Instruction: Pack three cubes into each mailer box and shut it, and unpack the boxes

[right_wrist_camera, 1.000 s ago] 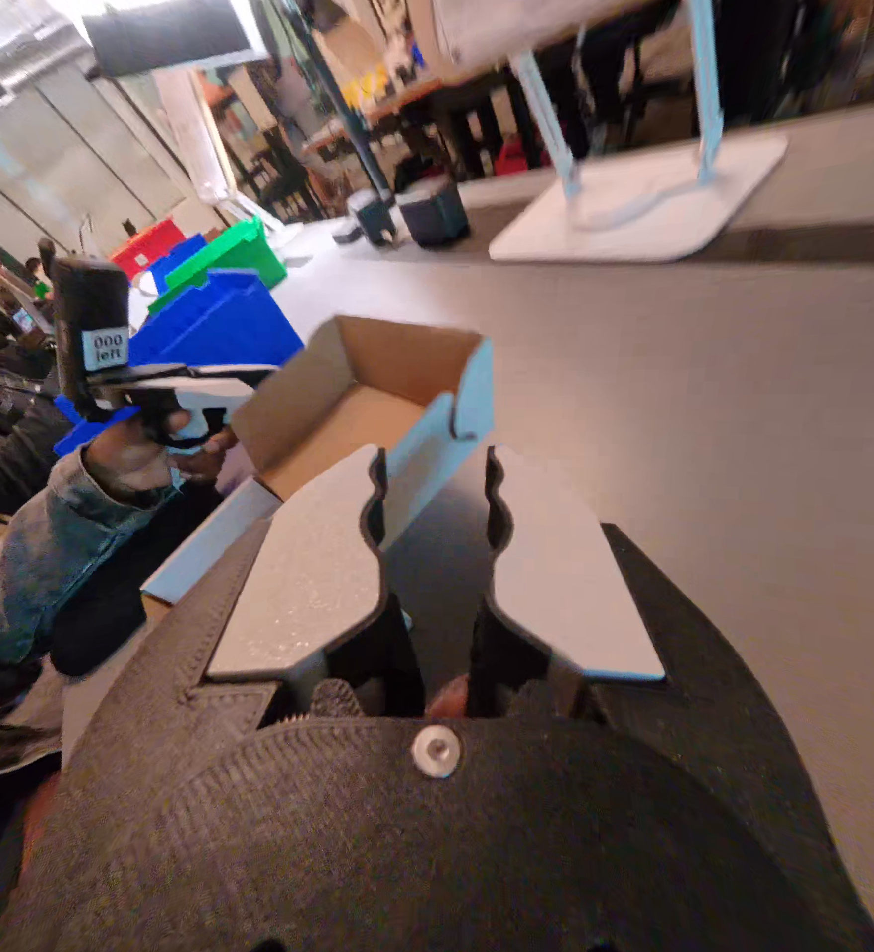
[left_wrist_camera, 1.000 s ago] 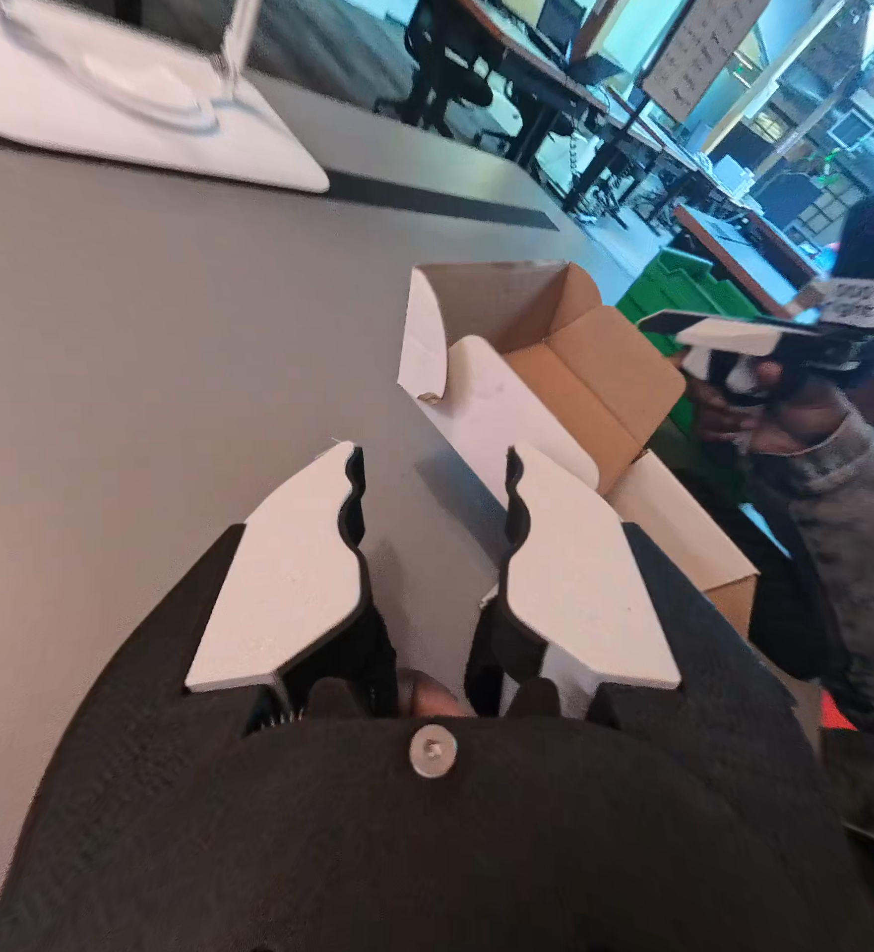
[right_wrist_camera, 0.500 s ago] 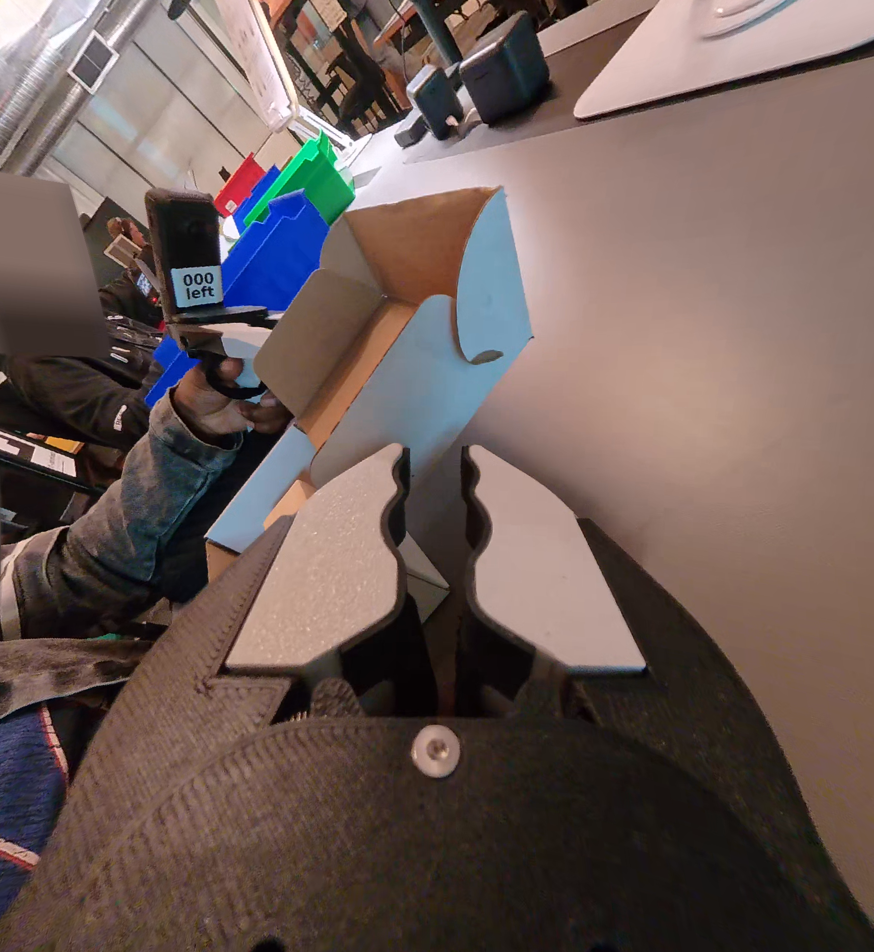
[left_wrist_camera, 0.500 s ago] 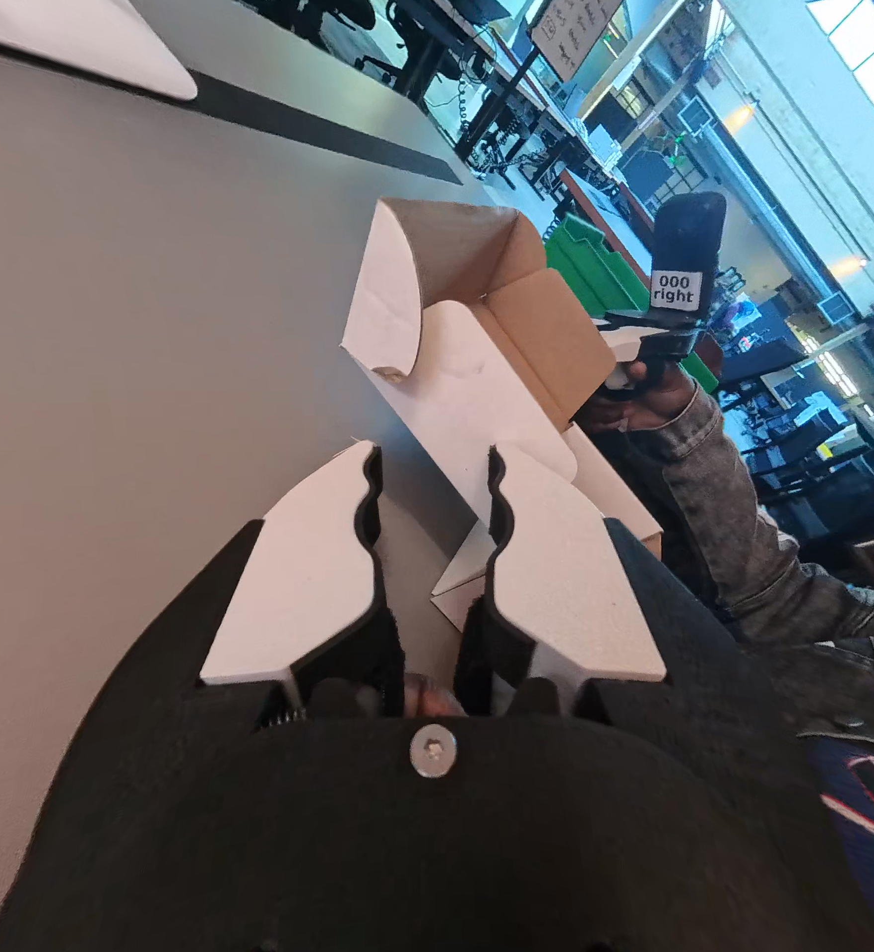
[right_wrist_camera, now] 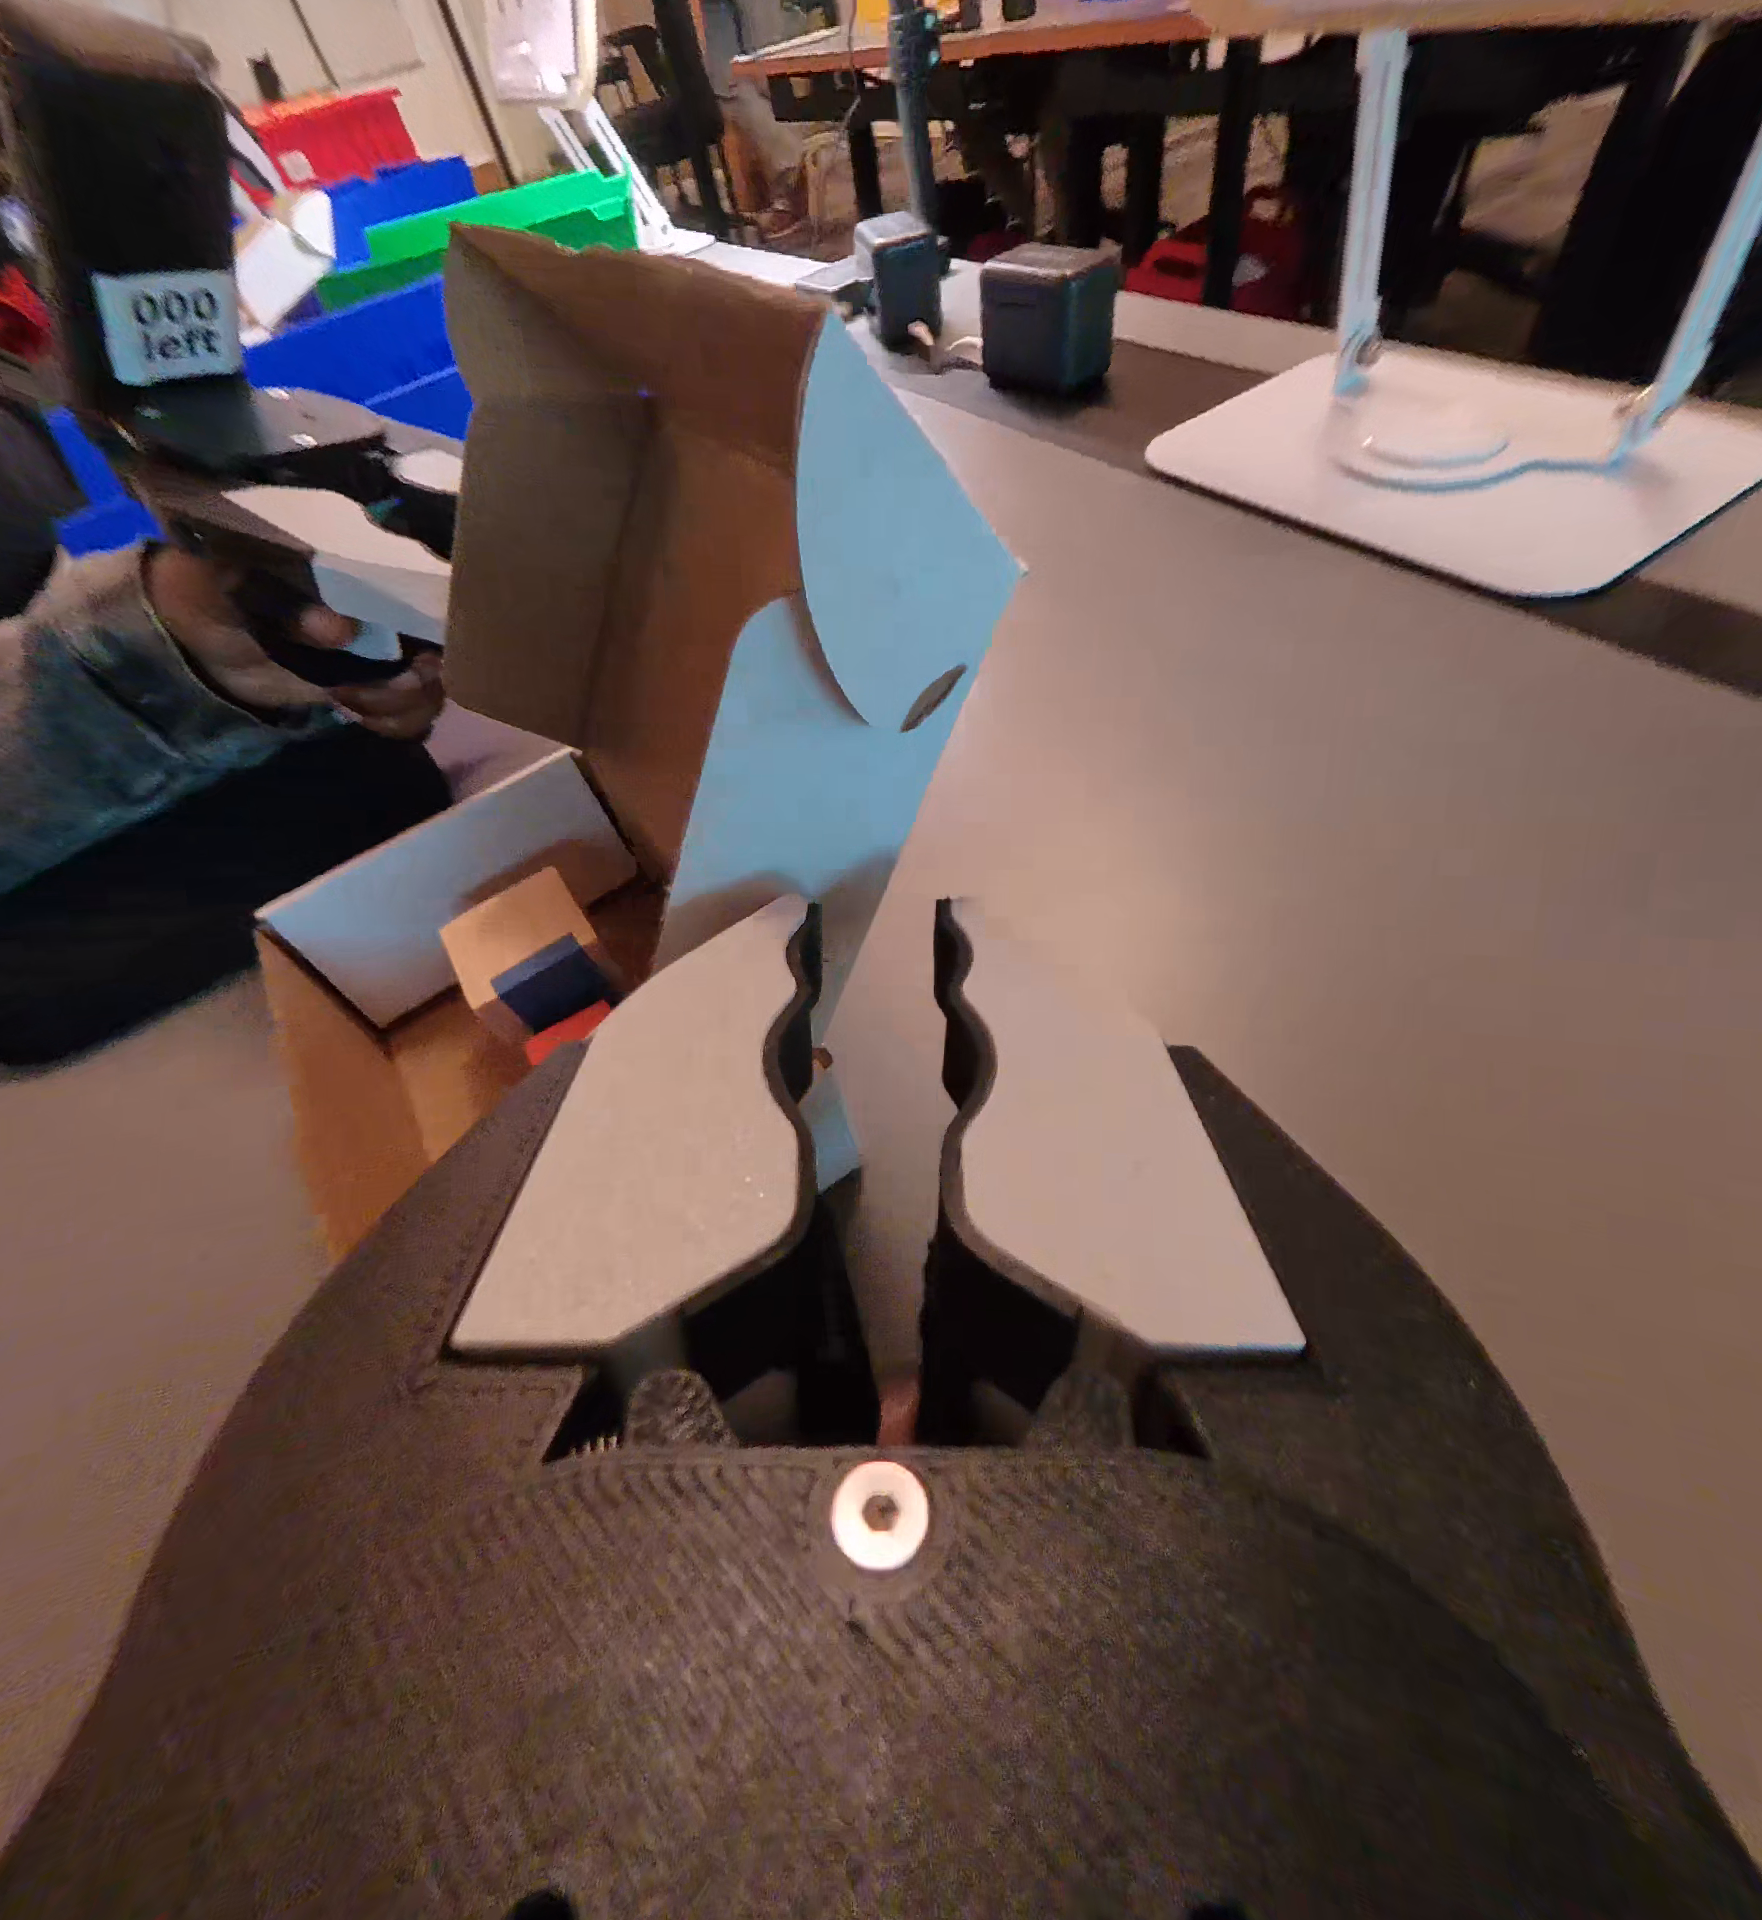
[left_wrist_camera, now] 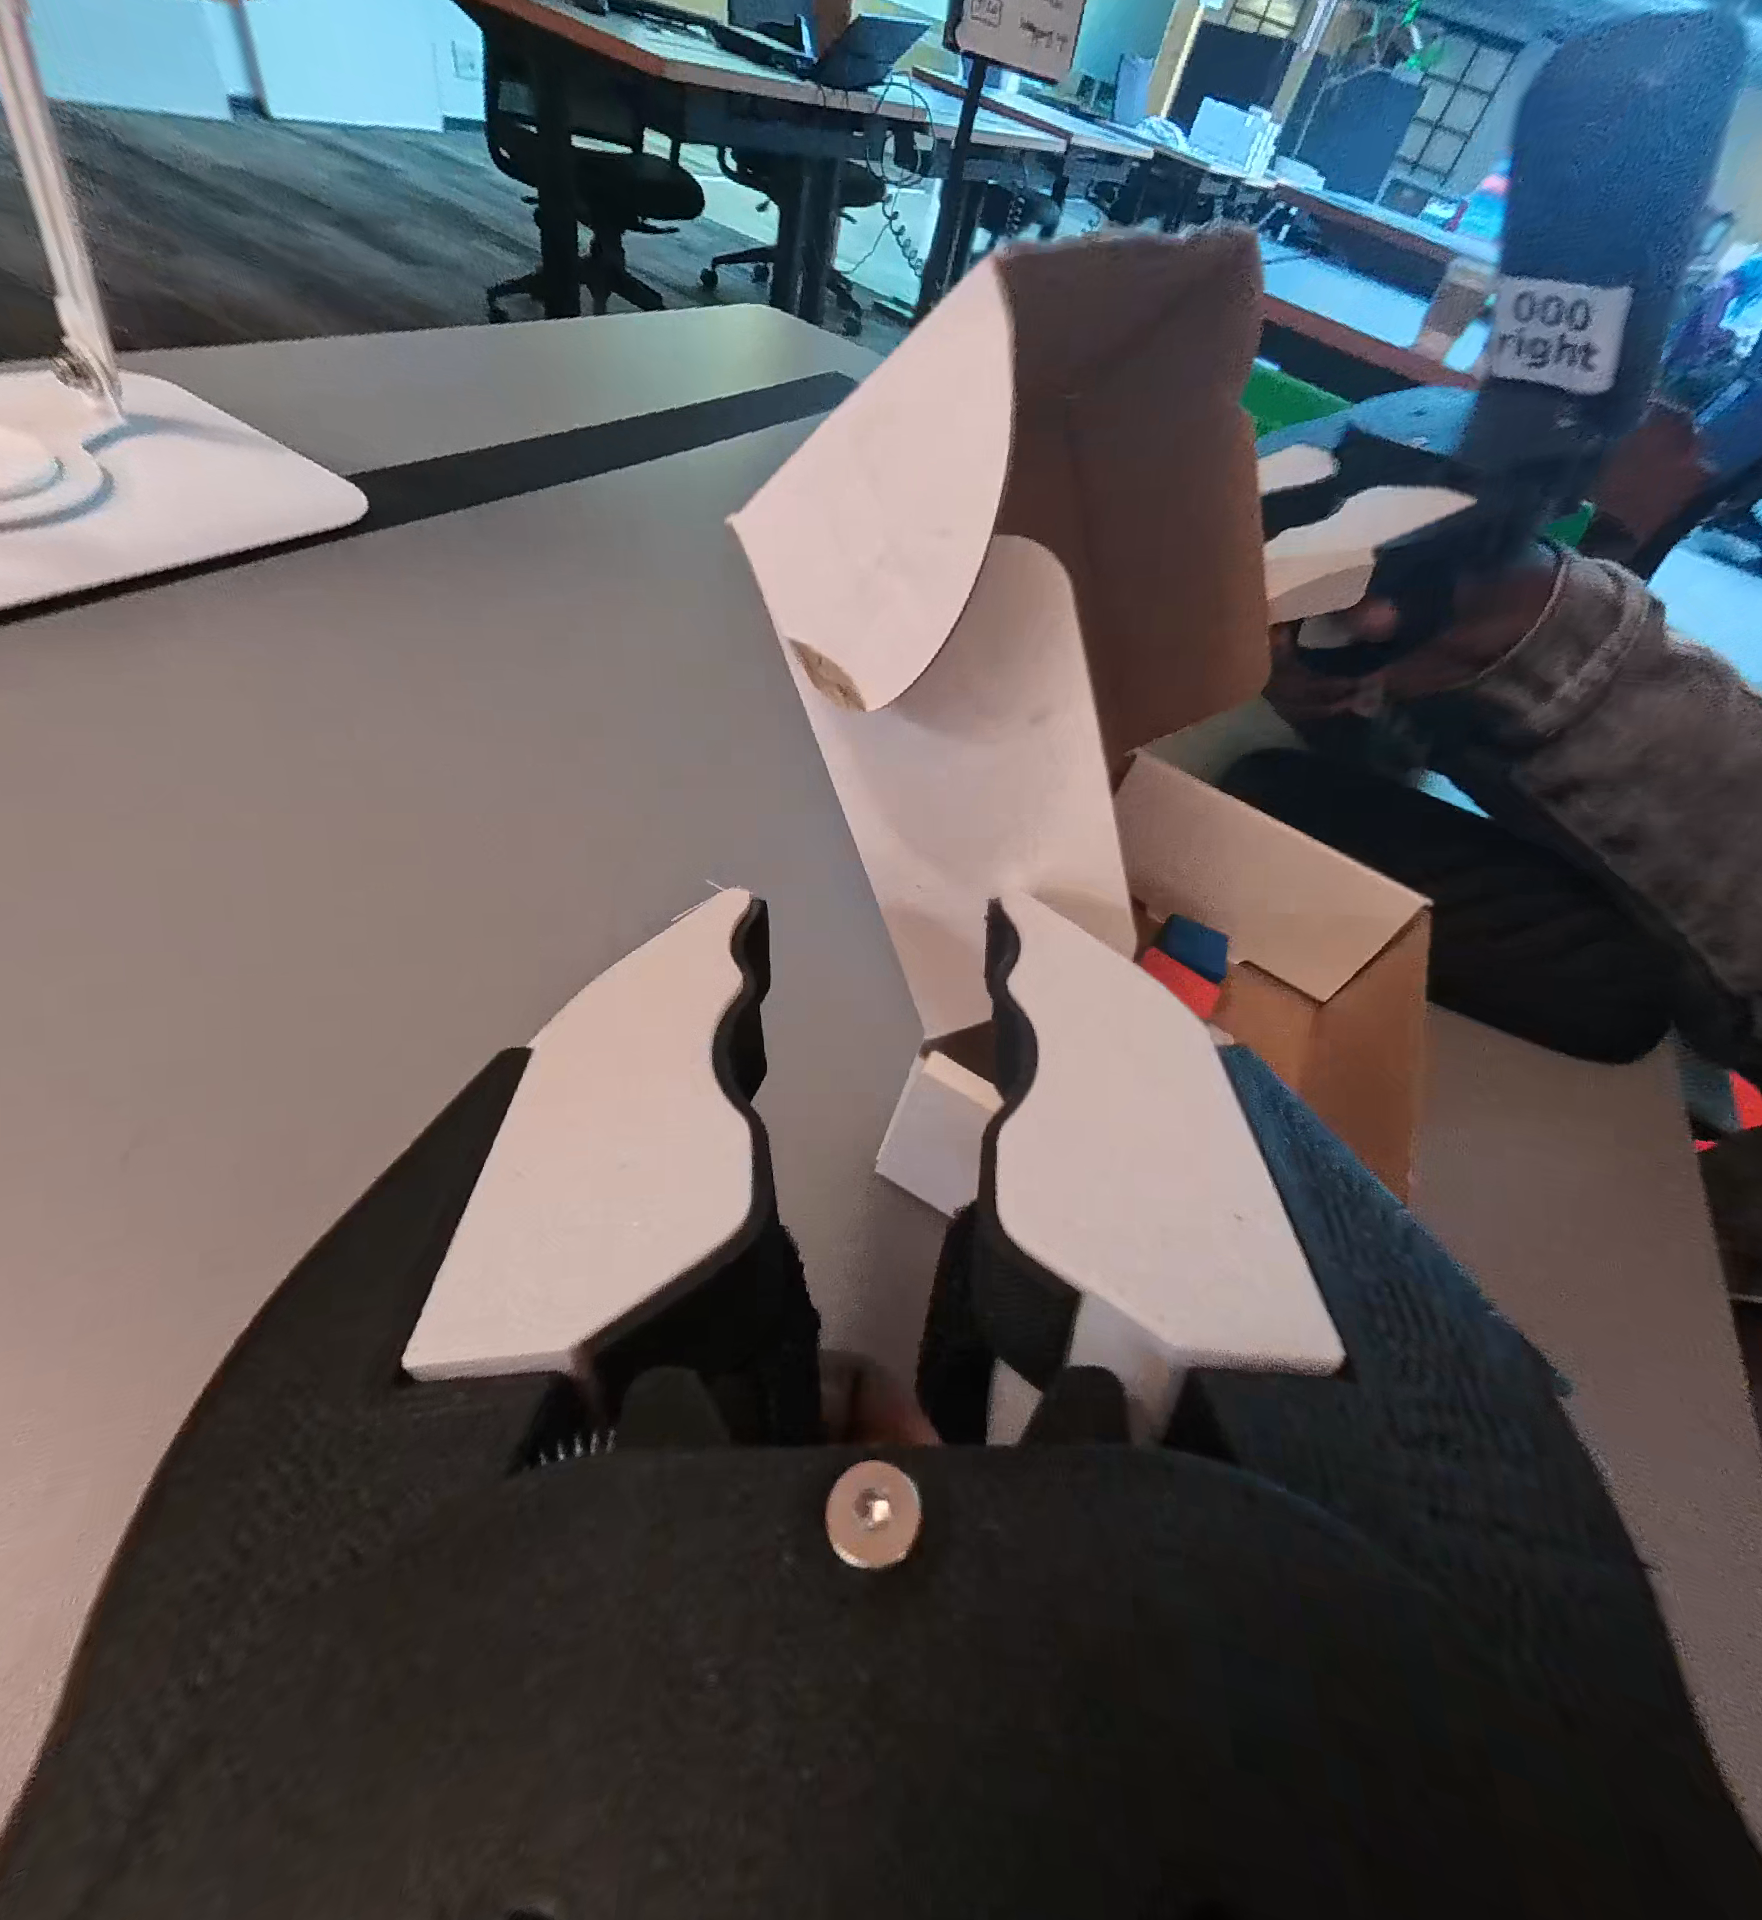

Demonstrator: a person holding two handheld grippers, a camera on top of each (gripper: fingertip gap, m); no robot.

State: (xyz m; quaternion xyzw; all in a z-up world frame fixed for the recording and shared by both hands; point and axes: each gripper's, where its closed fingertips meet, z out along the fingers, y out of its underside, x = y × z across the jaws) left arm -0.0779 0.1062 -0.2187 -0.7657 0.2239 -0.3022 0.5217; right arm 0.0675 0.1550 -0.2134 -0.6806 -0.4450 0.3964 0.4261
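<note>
A white mailer box (left_wrist_camera: pixel 1282 914) with a brown inside stands open at the table's near edge. Its lid (left_wrist_camera: pixel 950 623) is raised nearly upright. A blue cube (left_wrist_camera: pixel 1194 943) and a red cube (left_wrist_camera: pixel 1183 992) lie inside. My left gripper (left_wrist_camera: pixel 872 925) is open, level with the lid's lower left edge, and a small white side flap (left_wrist_camera: pixel 934 1122) sits between its fingers. In the right wrist view the lid (right_wrist_camera: pixel 856 582) stands the same way, with the blue cube (right_wrist_camera: pixel 544 982), the red cube (right_wrist_camera: pixel 570 1029) and a tan cube (right_wrist_camera: pixel 513 925) in the box (right_wrist_camera: pixel 441 883). My right gripper (right_wrist_camera: pixel 872 914) is narrowly open against the lid's lower right edge.
A white stand base (left_wrist_camera: pixel 129 499) sits far left on the grey table (left_wrist_camera: pixel 337 831); it shows far right in the right wrist view (right_wrist_camera: pixel 1479 488). Two dark small boxes (right_wrist_camera: pixel 1048 317) stand at the back. Blue and green bins (right_wrist_camera: pixel 389 343) lie beyond the box. My hands' fingertips stand some 15 cm from each other.
The lid has swung up from lying back to nearly upright. Both grippers have come in low at its two lower edges, and their jaws have narrowed, the right more.
</note>
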